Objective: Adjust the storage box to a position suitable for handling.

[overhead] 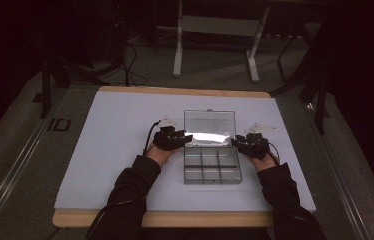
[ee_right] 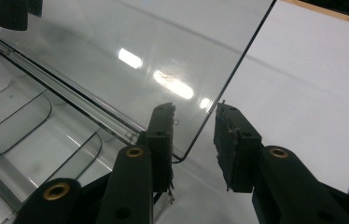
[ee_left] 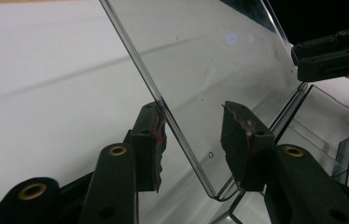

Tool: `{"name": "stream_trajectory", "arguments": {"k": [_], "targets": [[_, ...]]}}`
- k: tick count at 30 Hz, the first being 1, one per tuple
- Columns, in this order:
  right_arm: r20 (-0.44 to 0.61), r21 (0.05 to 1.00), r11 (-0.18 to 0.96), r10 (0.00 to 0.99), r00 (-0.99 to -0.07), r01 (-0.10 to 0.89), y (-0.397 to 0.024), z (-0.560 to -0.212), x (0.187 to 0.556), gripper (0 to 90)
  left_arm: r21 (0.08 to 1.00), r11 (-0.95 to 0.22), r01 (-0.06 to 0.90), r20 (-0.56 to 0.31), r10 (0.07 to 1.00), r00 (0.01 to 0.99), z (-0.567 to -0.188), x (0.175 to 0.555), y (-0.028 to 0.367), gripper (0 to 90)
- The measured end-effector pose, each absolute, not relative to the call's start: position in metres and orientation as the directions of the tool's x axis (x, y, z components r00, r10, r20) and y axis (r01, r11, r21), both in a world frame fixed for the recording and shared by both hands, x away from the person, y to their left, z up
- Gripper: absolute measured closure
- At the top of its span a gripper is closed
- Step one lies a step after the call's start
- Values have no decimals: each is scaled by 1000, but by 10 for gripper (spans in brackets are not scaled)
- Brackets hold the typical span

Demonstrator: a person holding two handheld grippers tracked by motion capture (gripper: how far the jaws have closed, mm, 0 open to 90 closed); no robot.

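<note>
We are at the white table (overhead: 115,150) with a clear plastic box (overhead: 212,167) that has little compartments. It sits in the middle of the table, between our two hands. Its clear lid (overhead: 210,125) stands up and leans back.

Our left gripper (overhead: 175,140) is at the lid's left edge. Its jaws are apart, and the lid edge (ee_left: 163,112) runs between them, right beside one pad, but they do not squeeze it. Our right gripper (overhead: 247,142) is at the lid's right edge (ee_right: 238,65). Its jaws are apart too, with the lid corner between them.

Nothing holds the lid now. We think it could drop back or fall shut. If a jaw bumps the edge, the light box could slide.
</note>
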State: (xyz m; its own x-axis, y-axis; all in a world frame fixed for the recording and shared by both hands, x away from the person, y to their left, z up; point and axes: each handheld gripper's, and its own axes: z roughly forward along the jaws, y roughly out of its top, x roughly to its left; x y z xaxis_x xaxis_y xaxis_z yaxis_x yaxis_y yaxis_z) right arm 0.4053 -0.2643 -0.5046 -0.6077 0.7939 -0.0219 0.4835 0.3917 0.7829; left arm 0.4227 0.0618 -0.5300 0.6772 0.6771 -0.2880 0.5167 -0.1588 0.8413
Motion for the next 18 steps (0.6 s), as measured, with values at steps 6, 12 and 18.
{"name": "stream_trajectory", "arguments": {"k": [6, 12, 18], "targets": [[-23, 778, 394, 796, -605, 489, -262, -505, 406, 683, 808, -131, 575, -352, 674, 649, -532, 427, 63, 590], [-24, 775, 393, 801, -599, 495, -261, -506, 406, 676, 746, -93, 659, -439, 676, 592, -535, 433, 65, 569], [-29, 774, 397, 801, -598, 494, -261, -506, 406, 672, 699, -65, 712, -502, 666, 553, -537, 437, 66, 566]]}}
